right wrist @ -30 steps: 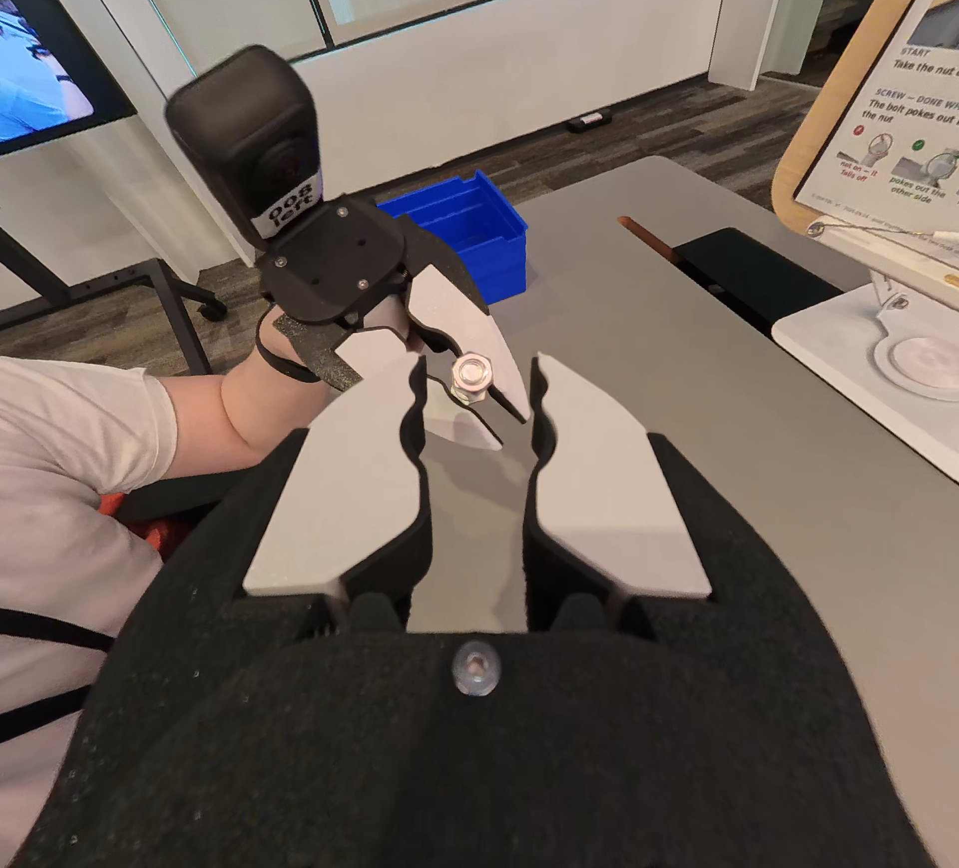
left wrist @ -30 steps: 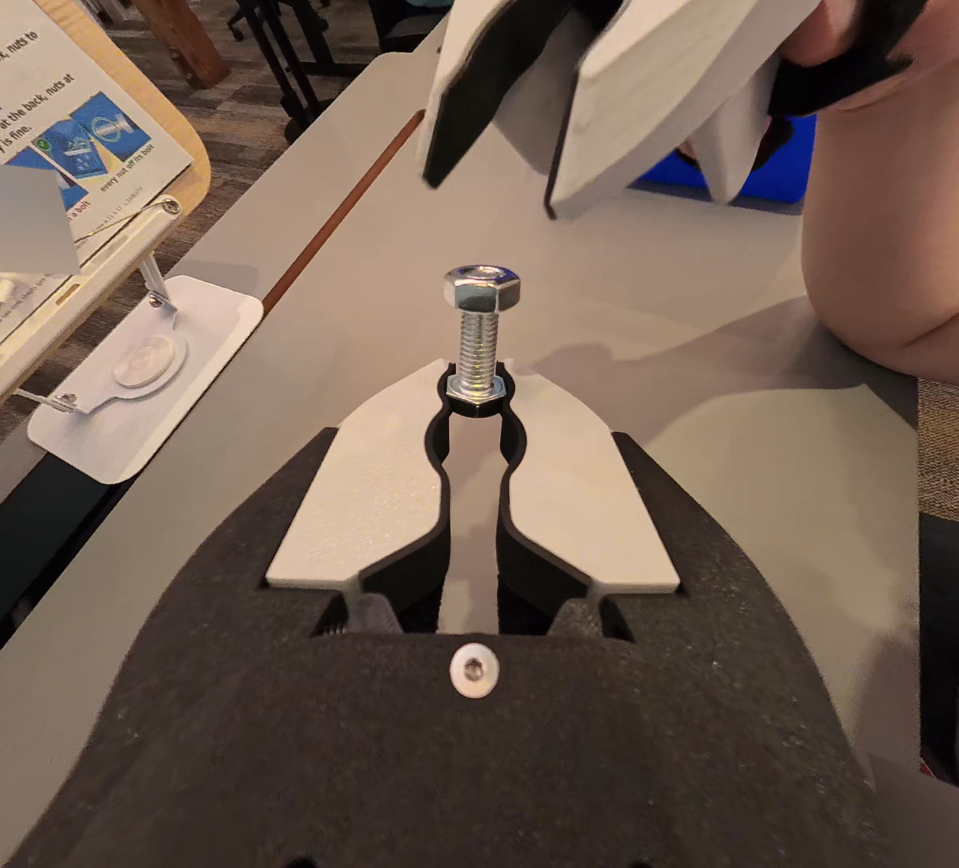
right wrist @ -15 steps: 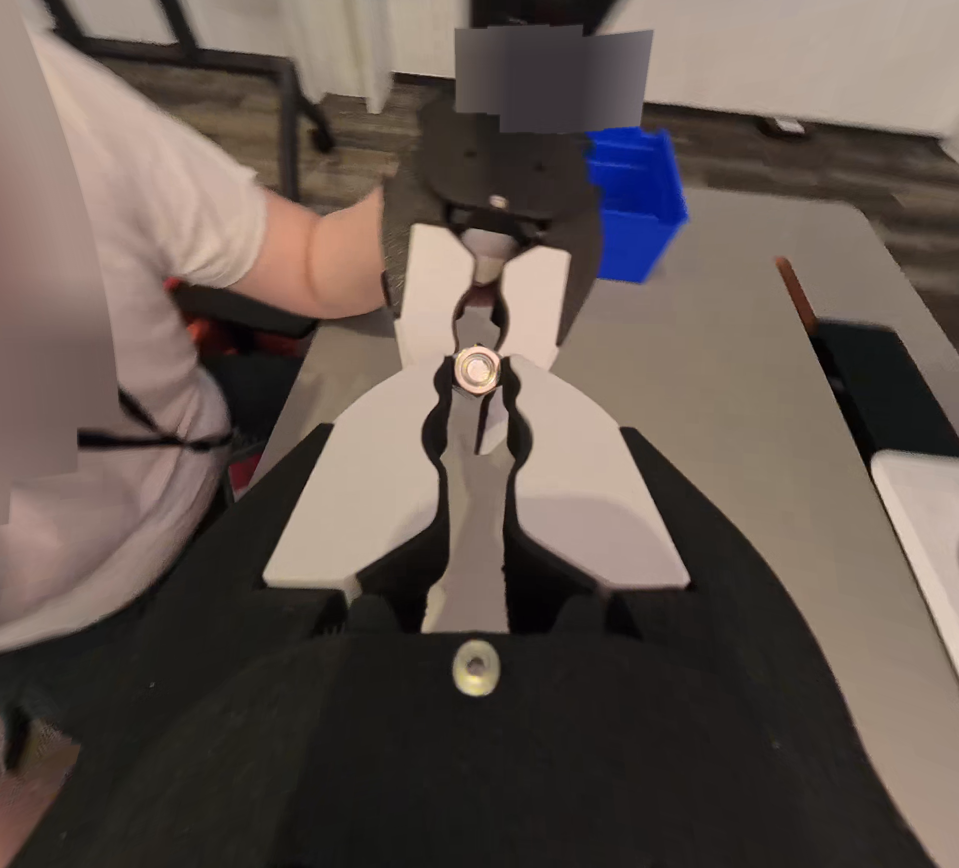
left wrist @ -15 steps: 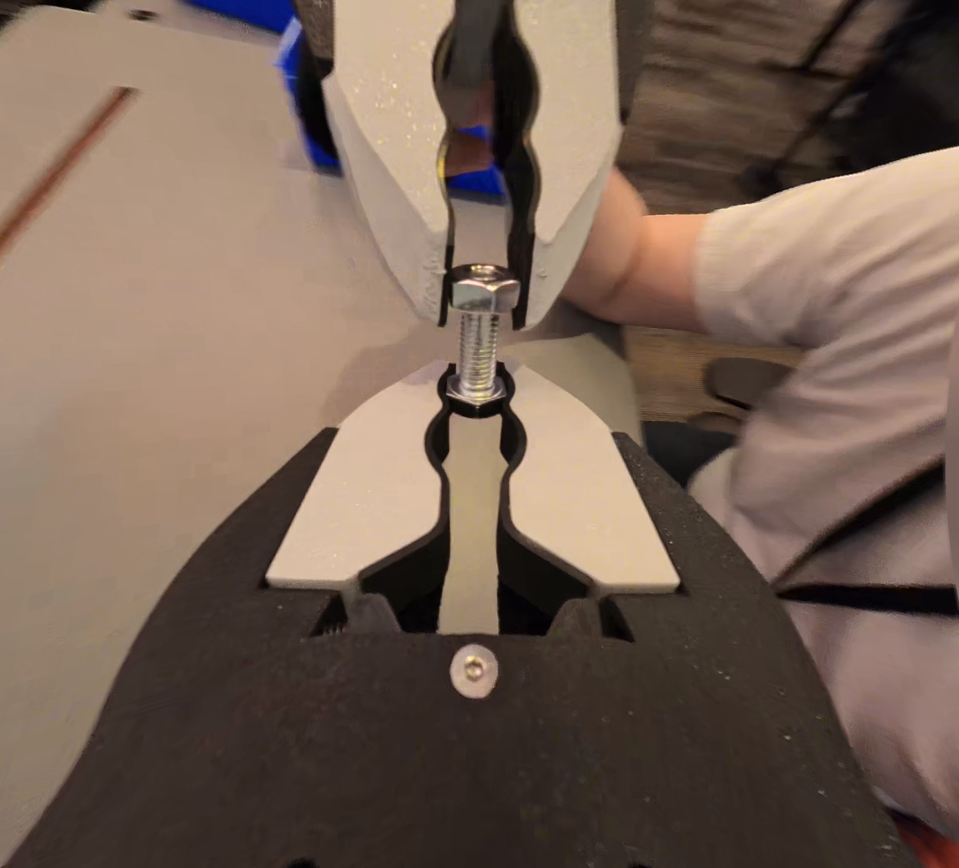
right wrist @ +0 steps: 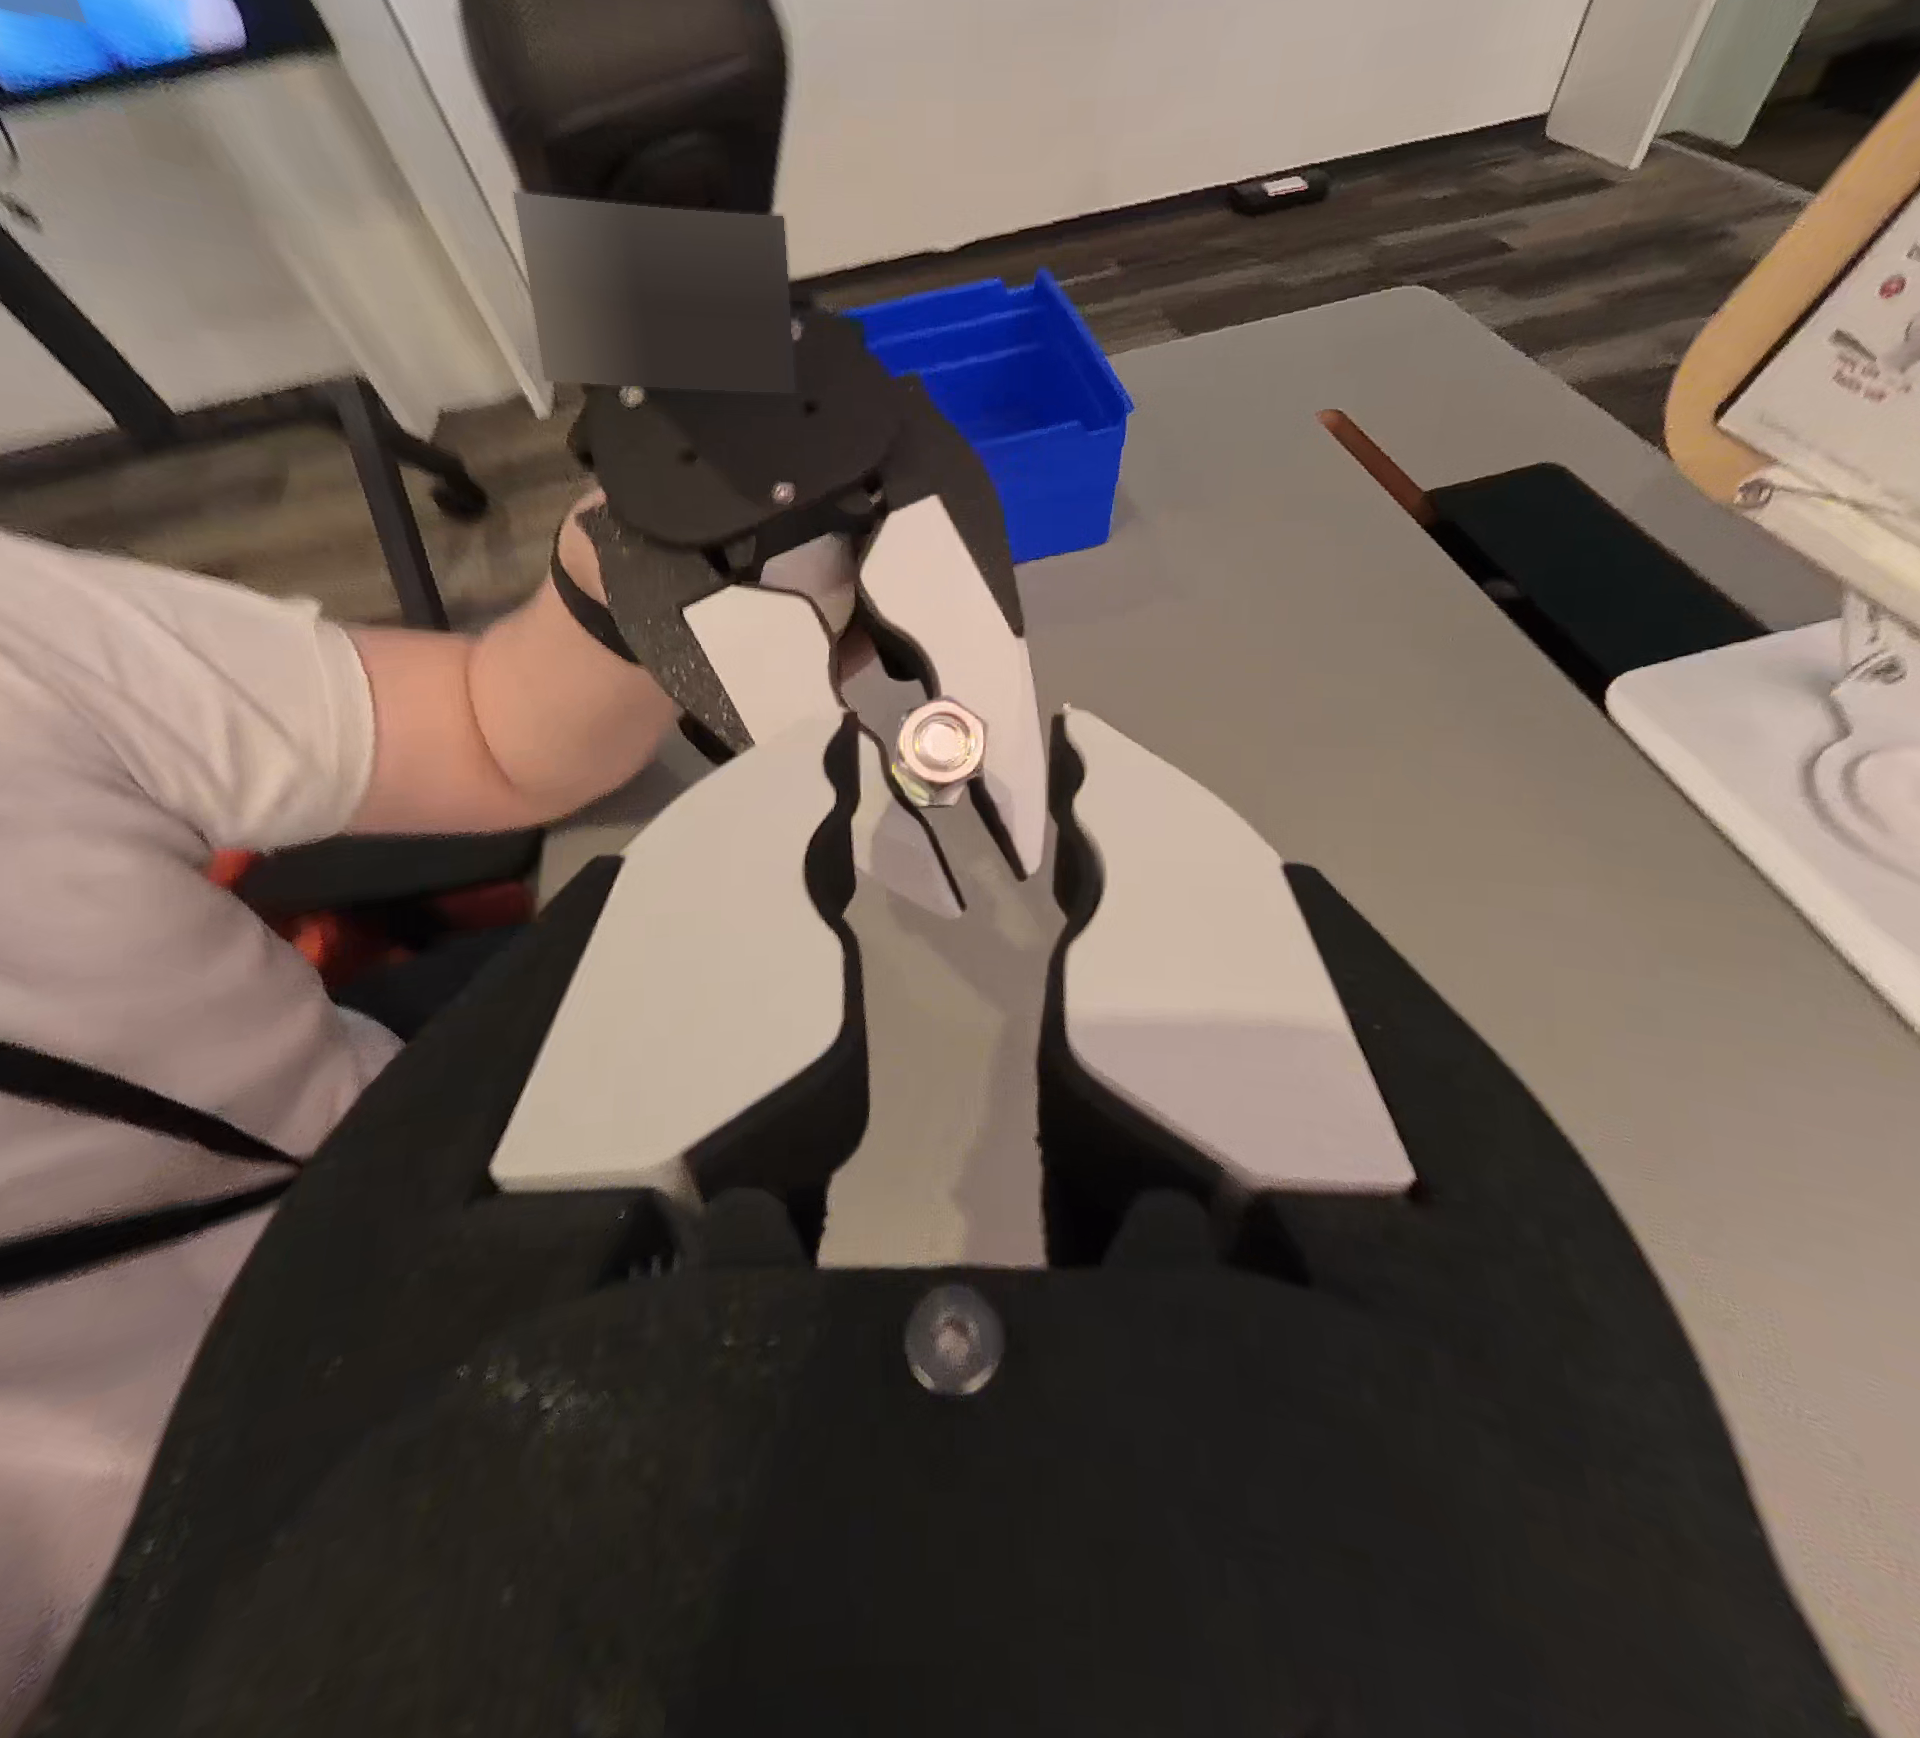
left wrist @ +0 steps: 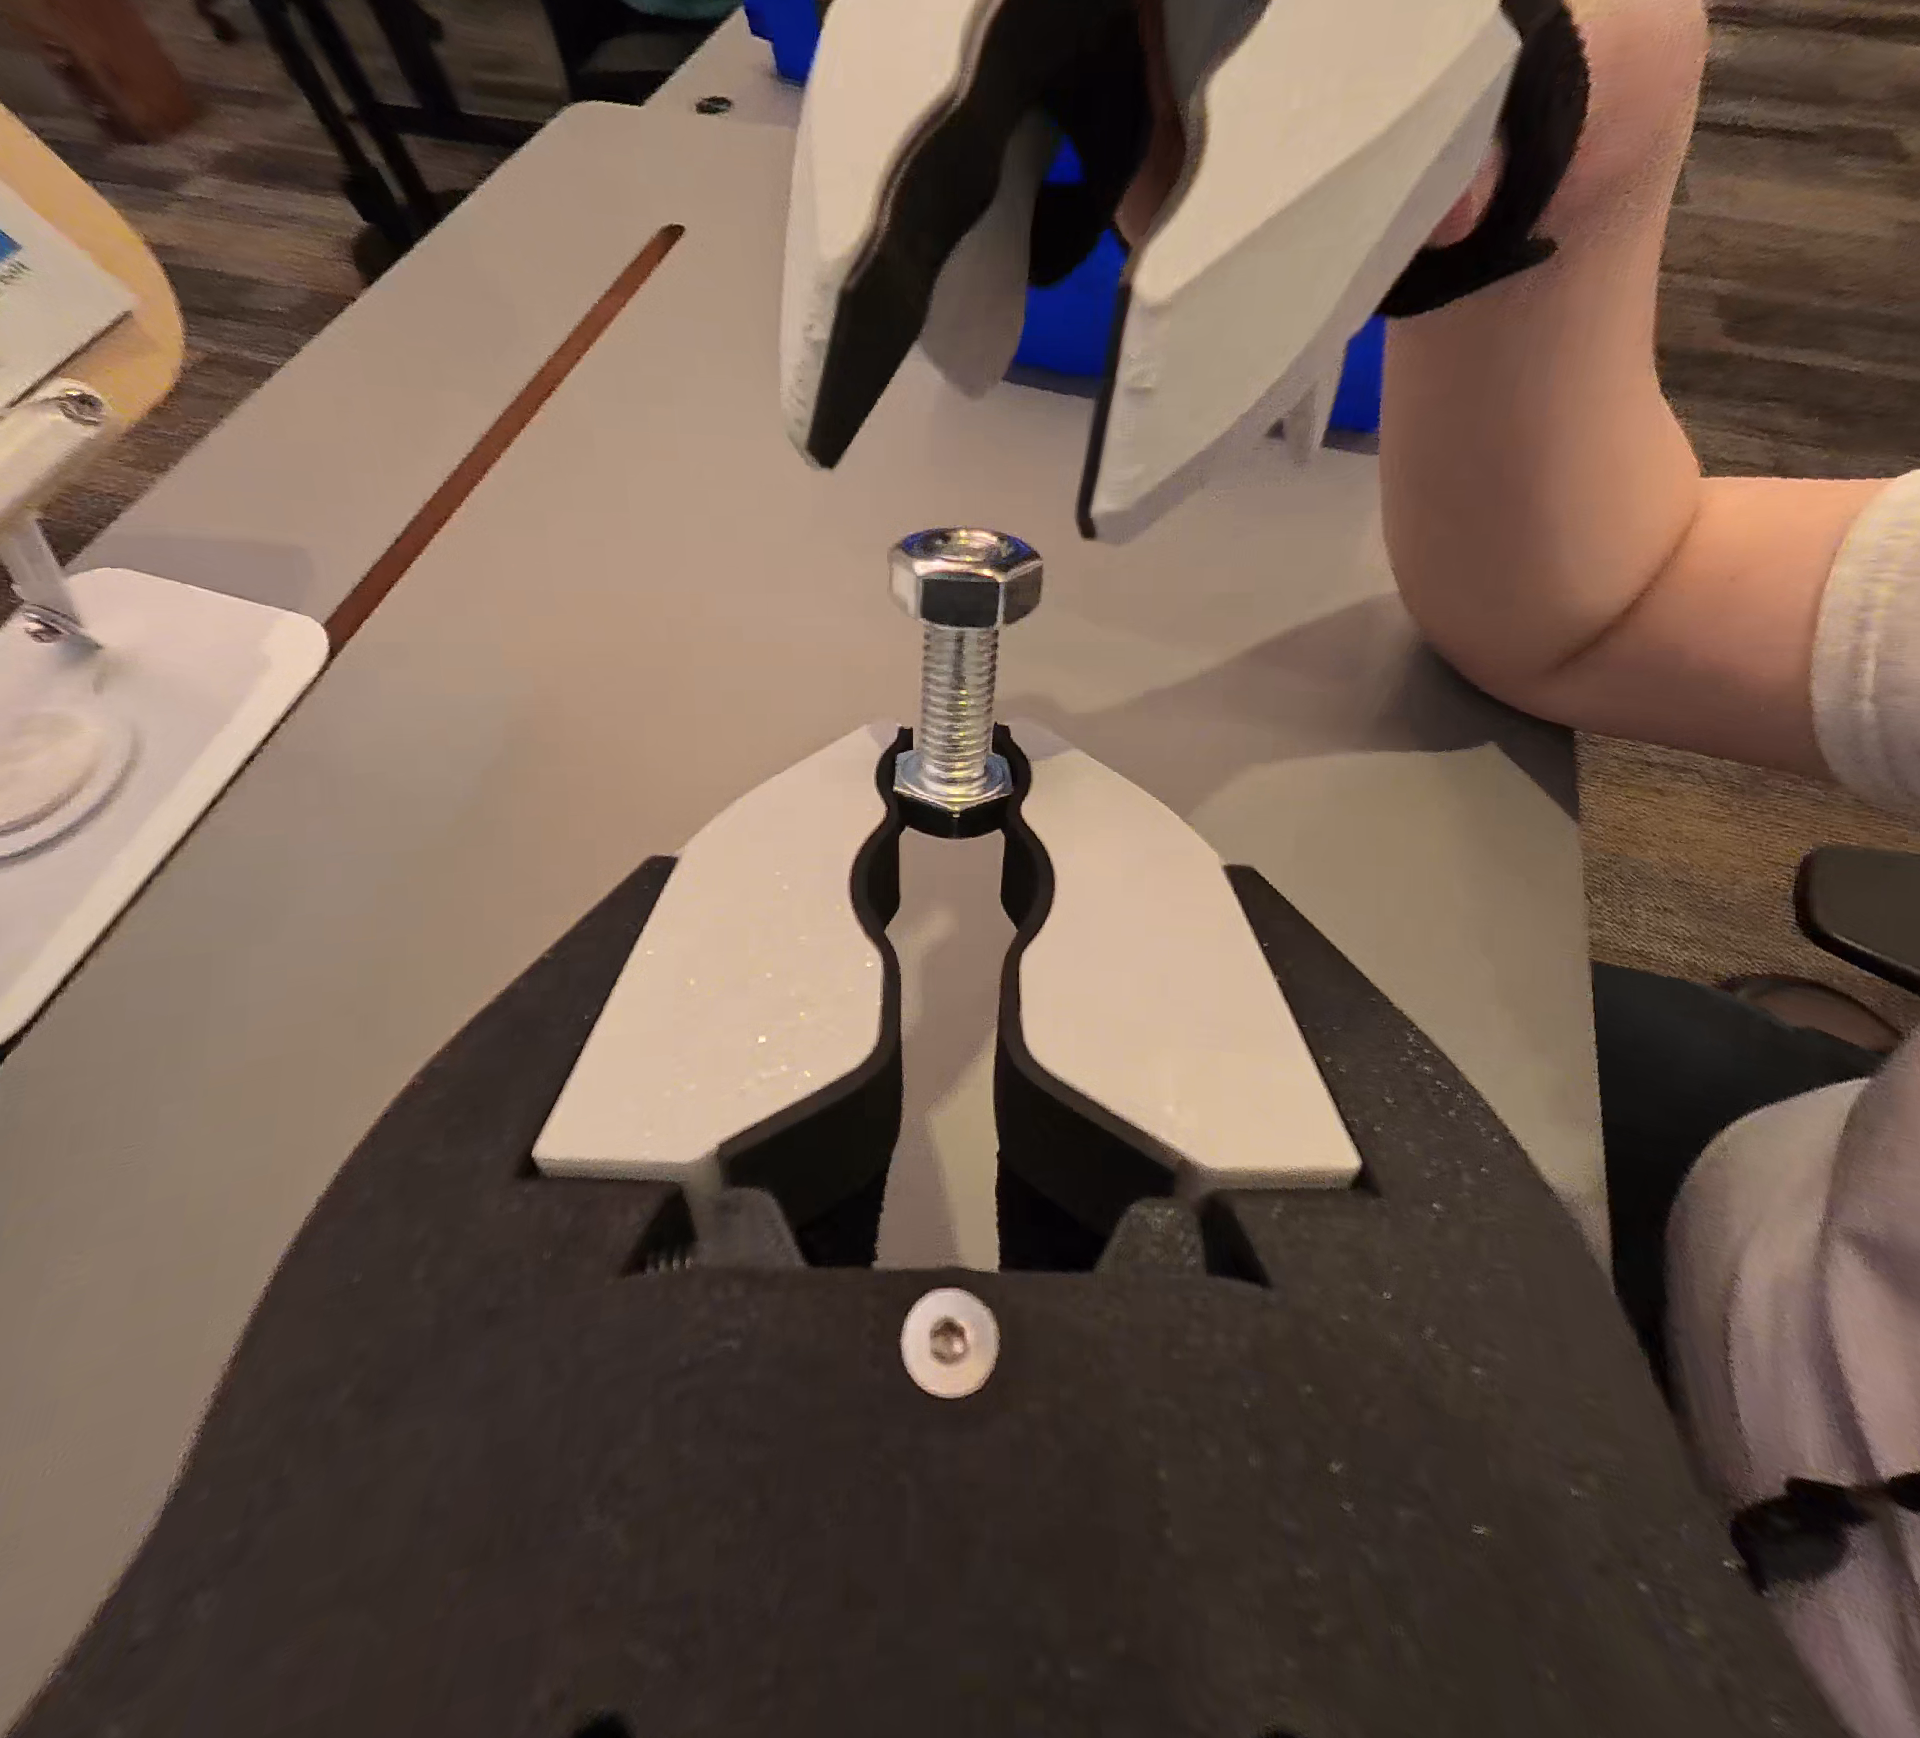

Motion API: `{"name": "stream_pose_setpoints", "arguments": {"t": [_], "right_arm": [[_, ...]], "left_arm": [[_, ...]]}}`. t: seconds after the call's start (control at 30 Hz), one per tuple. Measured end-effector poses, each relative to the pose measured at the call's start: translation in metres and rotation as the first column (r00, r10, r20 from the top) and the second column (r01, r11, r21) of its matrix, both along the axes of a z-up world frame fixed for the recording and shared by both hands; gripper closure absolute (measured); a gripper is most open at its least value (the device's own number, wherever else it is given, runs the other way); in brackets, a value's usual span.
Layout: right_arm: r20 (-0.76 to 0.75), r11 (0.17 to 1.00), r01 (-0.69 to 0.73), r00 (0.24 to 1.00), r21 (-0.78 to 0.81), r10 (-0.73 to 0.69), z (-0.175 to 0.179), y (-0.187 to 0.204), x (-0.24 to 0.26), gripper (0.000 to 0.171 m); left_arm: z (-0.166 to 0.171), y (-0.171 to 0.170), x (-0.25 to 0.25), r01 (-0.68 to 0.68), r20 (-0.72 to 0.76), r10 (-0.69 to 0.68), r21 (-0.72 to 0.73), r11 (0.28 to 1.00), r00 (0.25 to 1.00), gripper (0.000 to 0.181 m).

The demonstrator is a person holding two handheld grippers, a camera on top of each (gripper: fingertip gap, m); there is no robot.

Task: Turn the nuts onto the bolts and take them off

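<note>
The left gripper is clamped on the nut, which sits low on the bolt; the bolt stands upright out of the tips, head up, held in the air over the grey table. To the right and farther off, the right gripper hangs above the head, fingers spread and touching nothing. The bolt's long axis points almost straight at it, head slightly left of centre in its gap. Judging by this, the right gripper need only drop along that axis and close on the head to turn it.
</note>
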State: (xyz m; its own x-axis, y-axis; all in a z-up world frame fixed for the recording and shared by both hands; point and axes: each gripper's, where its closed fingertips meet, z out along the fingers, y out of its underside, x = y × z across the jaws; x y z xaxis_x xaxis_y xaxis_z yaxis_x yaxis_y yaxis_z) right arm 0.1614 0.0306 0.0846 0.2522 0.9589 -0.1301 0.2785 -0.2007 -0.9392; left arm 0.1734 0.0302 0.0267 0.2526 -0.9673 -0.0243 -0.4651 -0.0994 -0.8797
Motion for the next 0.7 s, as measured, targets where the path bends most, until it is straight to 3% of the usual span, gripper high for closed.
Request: {"name": "stream_pose_setpoints", "arguments": {"t": [0.17, 0.27, 0.33, 0.47, 0.57, 0.7], "right_arm": [[0.021, 0.999, 0.040, 0.999, -0.023, -0.039, -0.006, 0.003, -0.004, 0.140], [0.047, 1.000, 0.011, 0.999, 0.014, -0.012, -0.007, -0.002, -0.008, 0.154], [0.065, 0.999, -0.005, 0.998, 0.041, 0.002, -0.008, -0.005, -0.008, 0.154], [0.122, 0.969, -0.191, 0.977, 0.154, 0.174, -0.010, -0.023, -0.007, 0.154], [0.171, 0.880, -0.361, 0.931, 0.308, 0.322, -0.012, -0.042, -0.006, 0.154], [0.201, 0.851, -0.396, 0.917, 0.345, 0.345, -0.016, -0.045, -0.004, 0.154]], "left_arm": [[0.001, 0.003, -0.001, -0.027, -0.008, 0.027, 0.029, 0.999, 1.000, 0.167], [0.002, 0.001, 0.000, -0.017, 0.001, 0.017, 0.018, 1.000, 1.000, 0.167], [0.002, -0.002, 0.000, 0.001, -0.002, -0.001, 0.008, 1.000, 1.000, 0.167], [-0.001, -0.028, 0.002, 0.143, 0.005, -0.144, -0.106, 0.984, 0.990, 0.167], [-0.003, -0.051, 0.002, 0.268, 0.020, -0.270, -0.200, 0.942, 0.963, 0.167], [-0.008, -0.055, 0.005, 0.285, 0.007, -0.290, -0.211, 0.935, 0.957, 0.167]]}}
